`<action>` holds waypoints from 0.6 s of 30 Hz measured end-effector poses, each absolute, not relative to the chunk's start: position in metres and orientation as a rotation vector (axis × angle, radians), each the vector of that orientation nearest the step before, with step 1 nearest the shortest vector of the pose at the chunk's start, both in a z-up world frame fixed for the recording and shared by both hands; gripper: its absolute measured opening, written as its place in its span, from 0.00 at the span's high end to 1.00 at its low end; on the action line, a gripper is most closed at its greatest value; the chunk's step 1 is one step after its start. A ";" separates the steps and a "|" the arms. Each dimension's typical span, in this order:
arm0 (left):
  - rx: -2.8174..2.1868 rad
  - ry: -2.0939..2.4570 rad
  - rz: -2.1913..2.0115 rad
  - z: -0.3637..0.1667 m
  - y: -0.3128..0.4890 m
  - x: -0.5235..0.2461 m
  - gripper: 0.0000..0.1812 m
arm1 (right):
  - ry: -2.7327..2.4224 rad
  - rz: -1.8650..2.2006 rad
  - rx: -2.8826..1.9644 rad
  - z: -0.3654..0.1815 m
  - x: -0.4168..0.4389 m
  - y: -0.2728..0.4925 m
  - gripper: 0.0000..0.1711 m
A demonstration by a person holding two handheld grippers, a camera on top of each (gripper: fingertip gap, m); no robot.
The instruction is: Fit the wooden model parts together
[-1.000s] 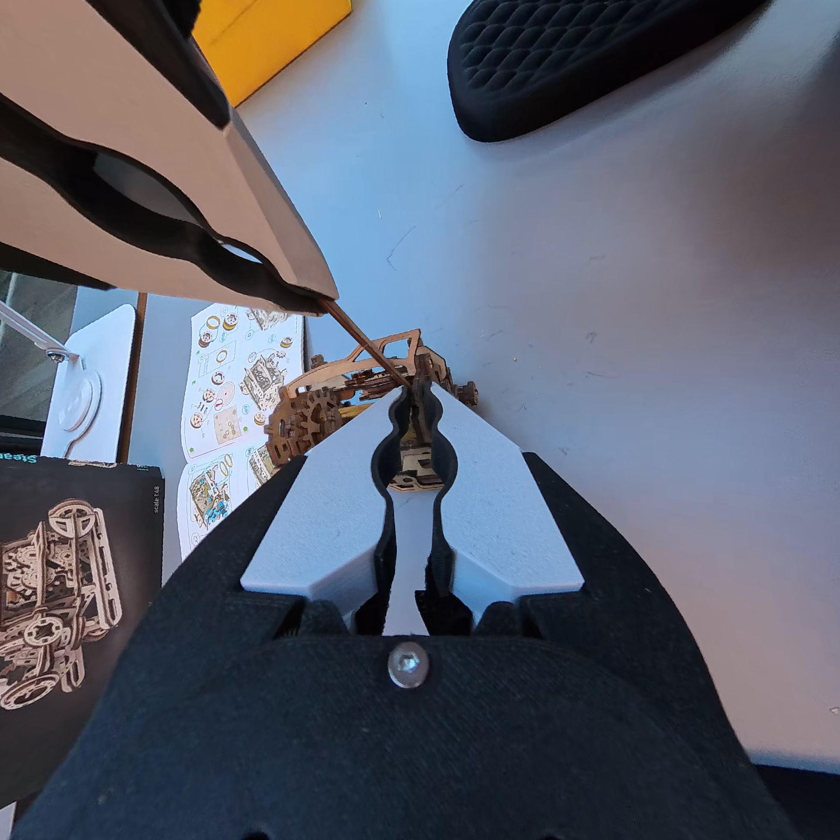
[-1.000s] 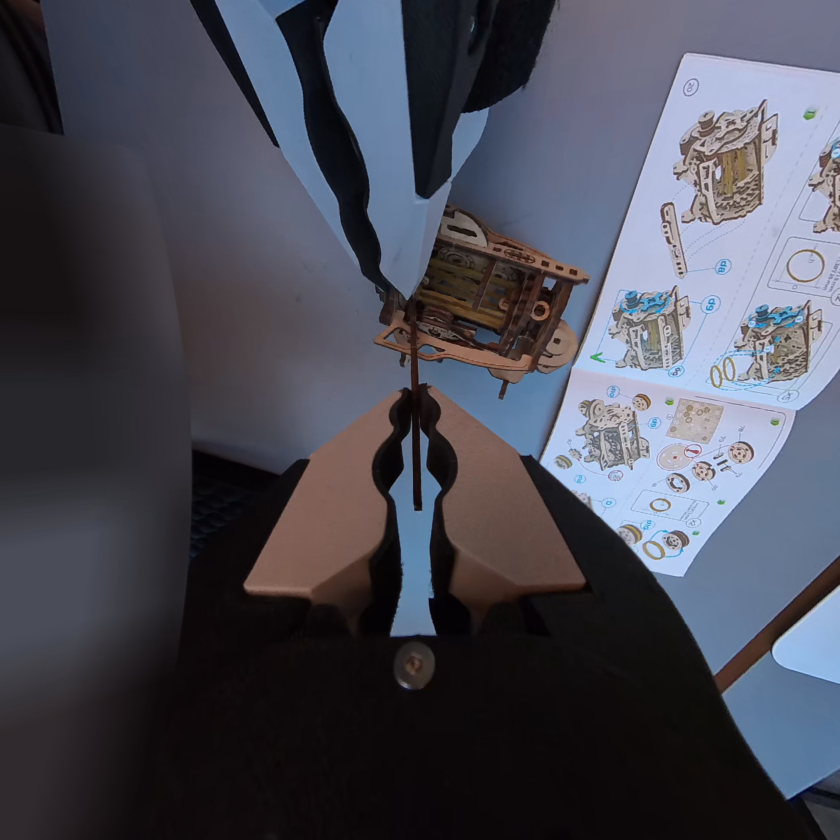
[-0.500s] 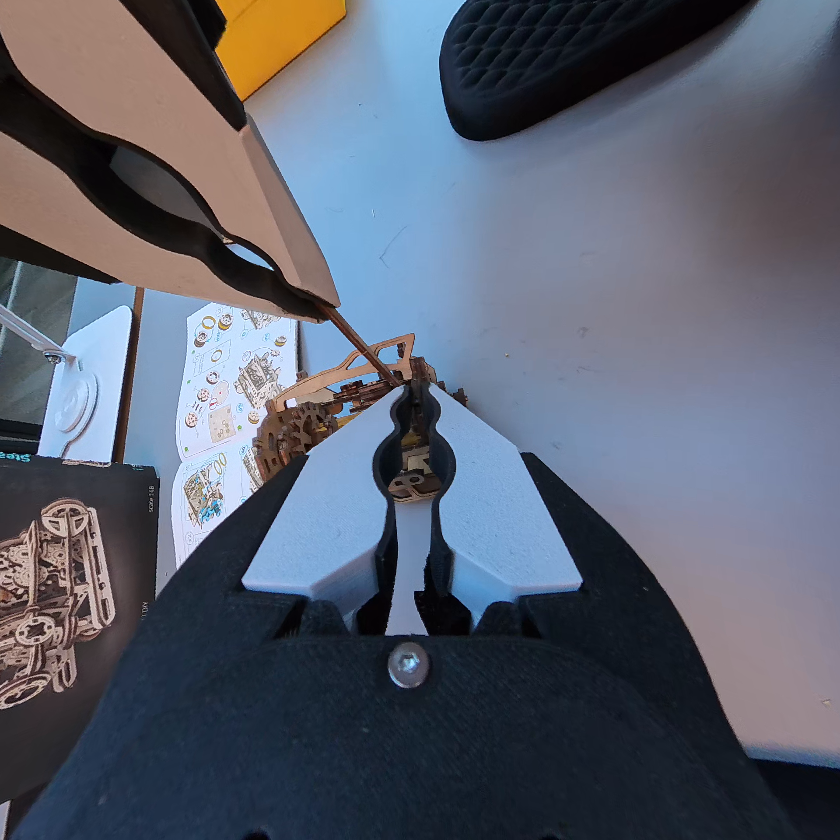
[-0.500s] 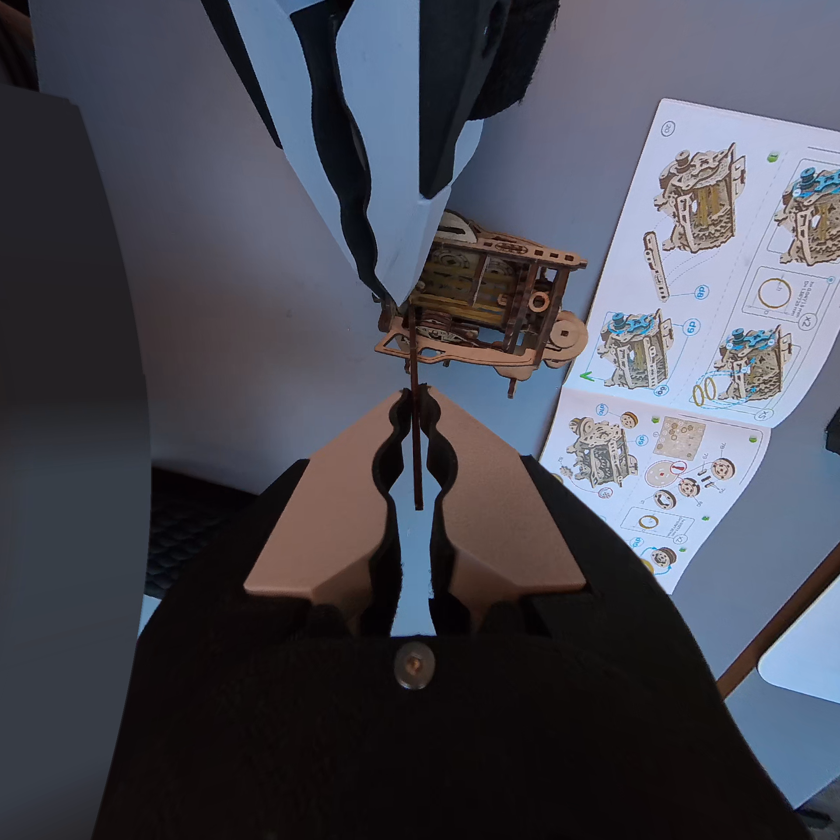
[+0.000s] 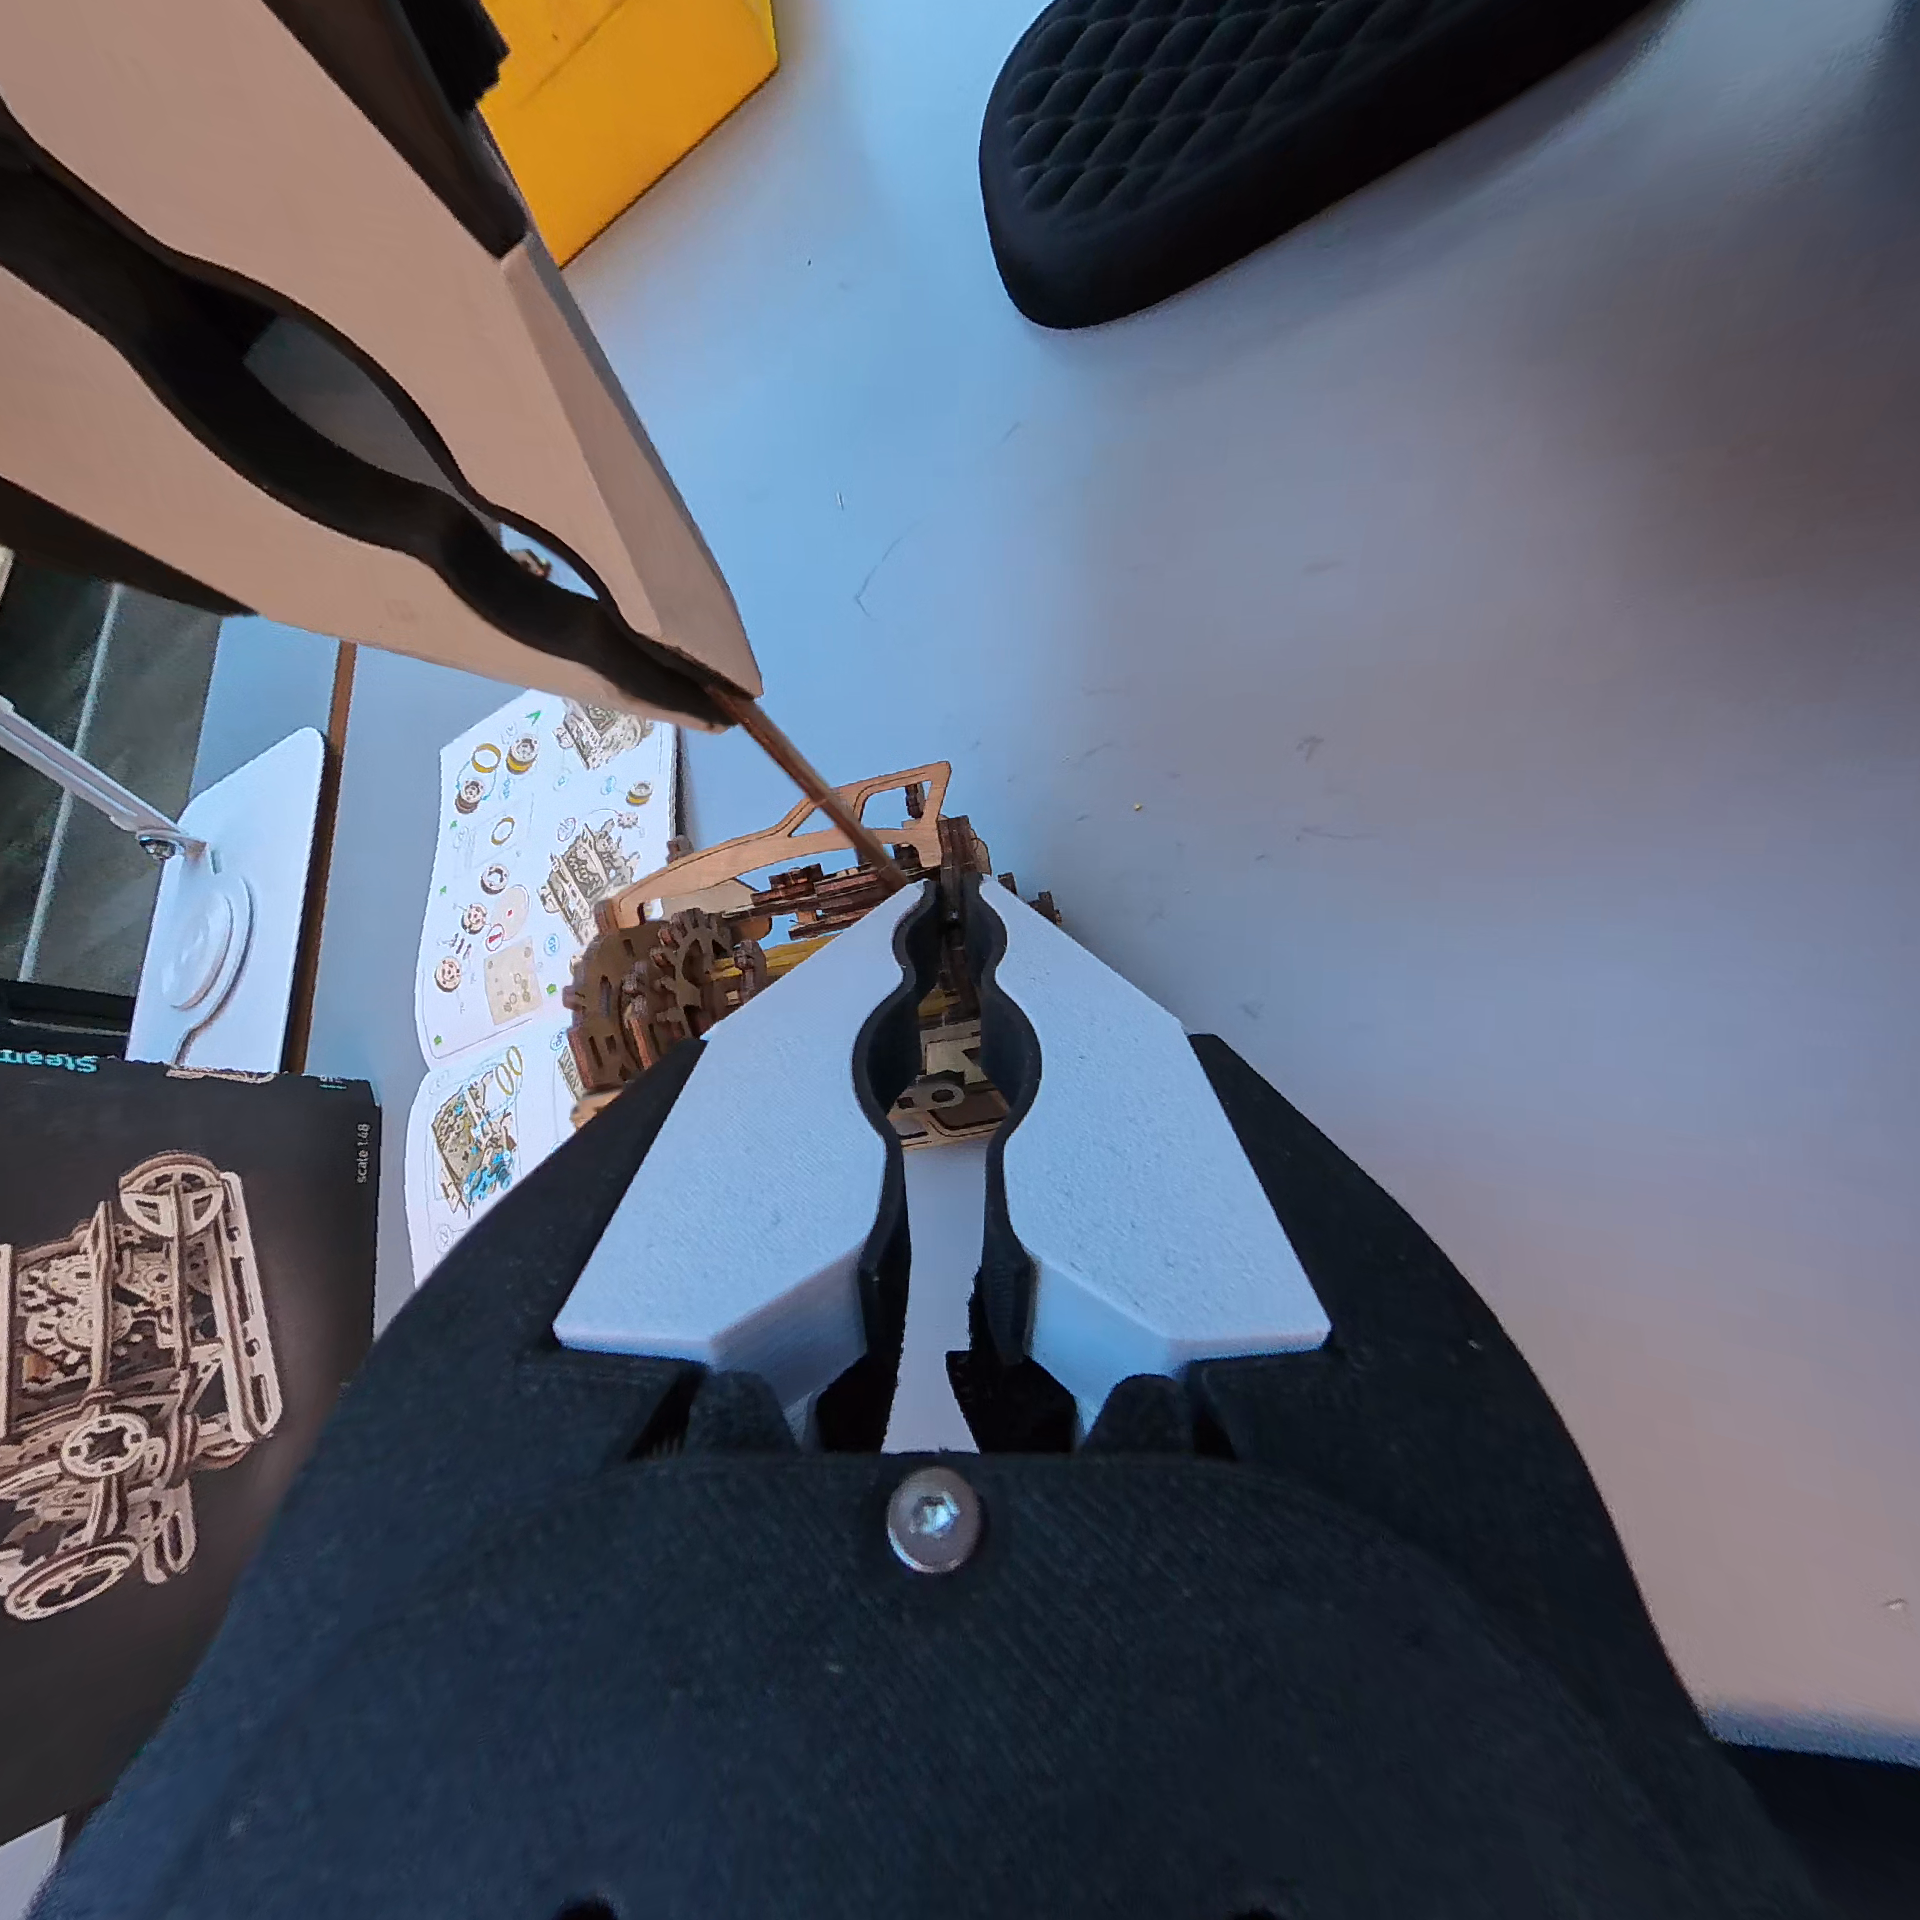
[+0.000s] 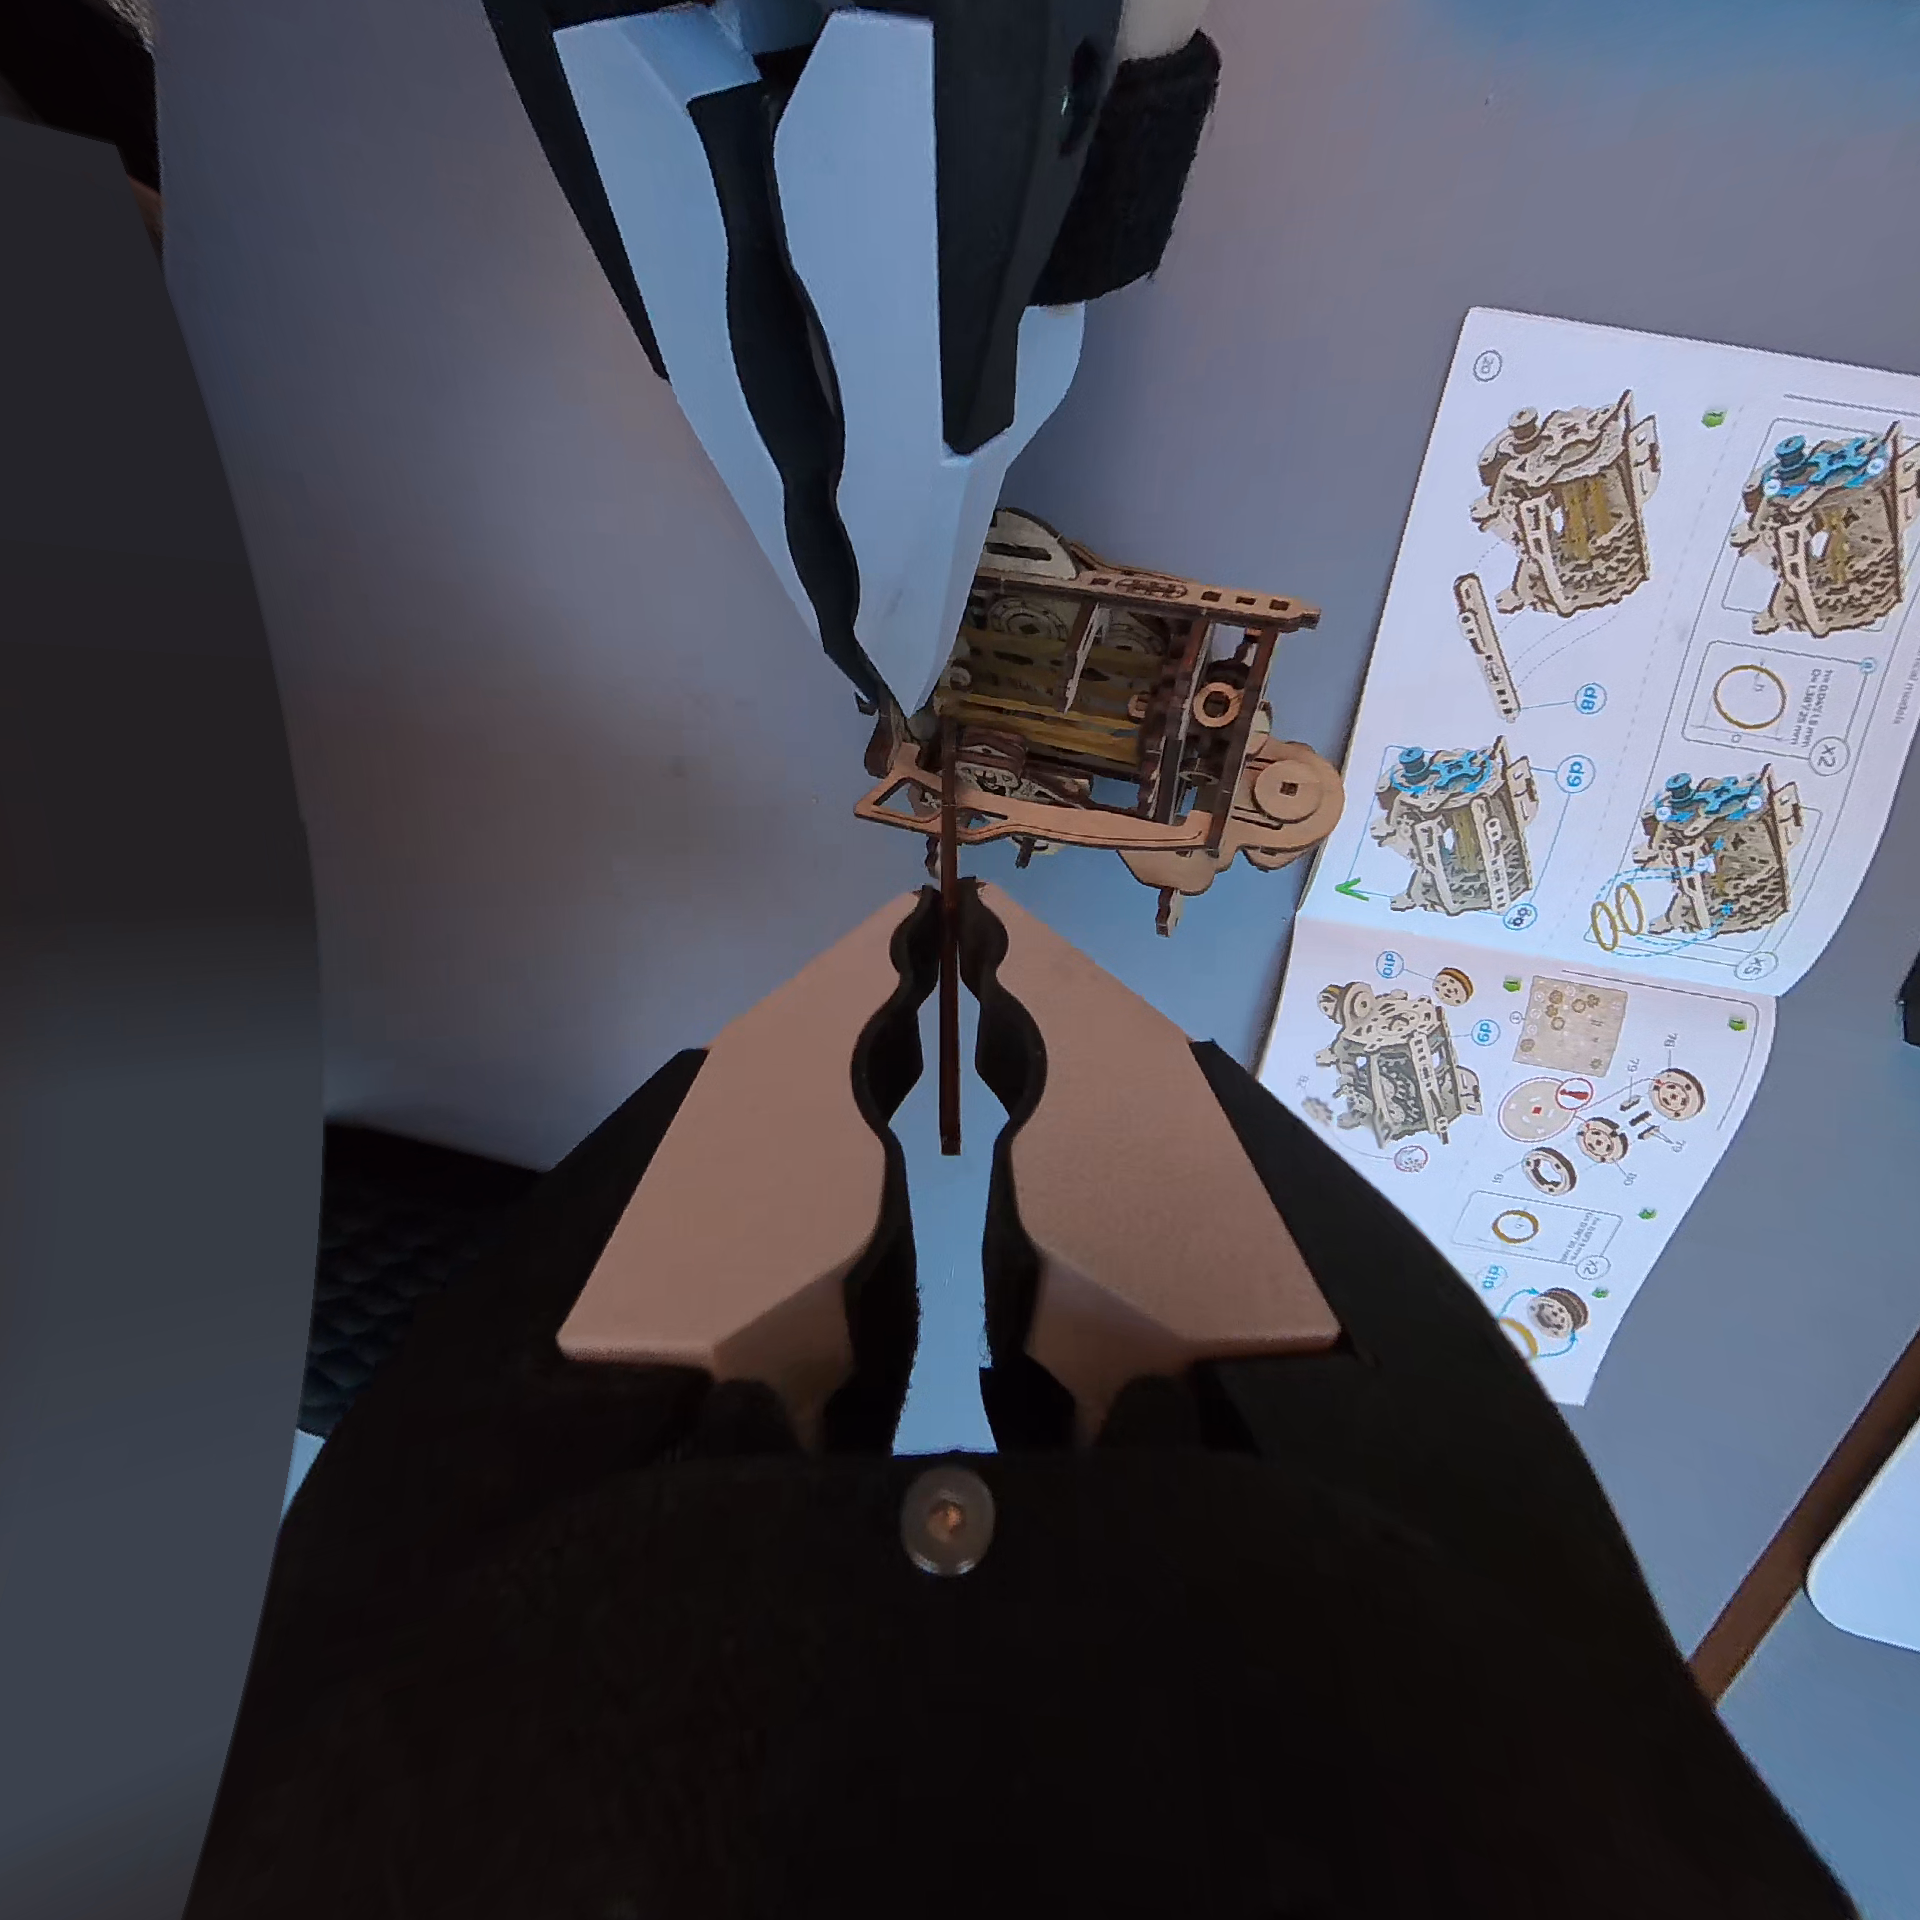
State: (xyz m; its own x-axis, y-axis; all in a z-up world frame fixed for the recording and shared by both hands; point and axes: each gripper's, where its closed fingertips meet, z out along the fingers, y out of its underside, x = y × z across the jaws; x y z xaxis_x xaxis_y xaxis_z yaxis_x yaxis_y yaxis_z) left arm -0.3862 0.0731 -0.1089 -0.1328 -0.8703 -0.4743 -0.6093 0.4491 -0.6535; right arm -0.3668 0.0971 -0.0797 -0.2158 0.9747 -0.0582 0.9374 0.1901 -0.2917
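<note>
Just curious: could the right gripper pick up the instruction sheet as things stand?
Probably not: the right gripper is shut on a thin wooden strip, so it is occupied. The instruction sheet lies uncovered beside the wooden model.

— Model's condition?

— I see the wooden model (image 6: 1101,717), a part-built open frame with gears and yellow bands inside, lying on its side.

— And the loose part?

— I see a thin dark wooden strip (image 6: 949,1029), edge-on, its far end touching the model's frame.

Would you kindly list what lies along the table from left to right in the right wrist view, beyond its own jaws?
Left gripper → wooden model → instruction booklet → white object at the right edge.
</note>
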 end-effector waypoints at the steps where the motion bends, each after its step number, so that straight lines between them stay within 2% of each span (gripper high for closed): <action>1: -1.255 1.843 -0.382 -0.109 0.073 -0.386 1.00 | -2.325 0.403 -1.881 -0.080 -0.365 0.094 1.00; 14: -1.267 1.728 -0.227 -0.105 0.083 -0.377 0.96 | -2.299 0.369 -1.932 -0.073 -0.359 0.104 0.99; 16: -1.304 1.679 -0.248 -0.101 0.085 -0.376 0.87 | -2.283 0.378 -1.943 -0.073 -0.357 0.106 1.00; 18: -1.360 1.601 -0.349 -0.091 0.083 -0.373 0.71 | -2.260 0.394 -1.937 -0.072 -0.358 0.108 1.00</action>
State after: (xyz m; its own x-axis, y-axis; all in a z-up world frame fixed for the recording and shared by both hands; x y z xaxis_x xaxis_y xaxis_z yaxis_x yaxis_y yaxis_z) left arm -0.3725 0.0829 -0.0907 0.0939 -0.8738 -0.4772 -0.5956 0.3348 -0.7302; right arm -0.3576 0.1077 -0.0724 -0.1617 0.9848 -0.0642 0.9484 0.1371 -0.2858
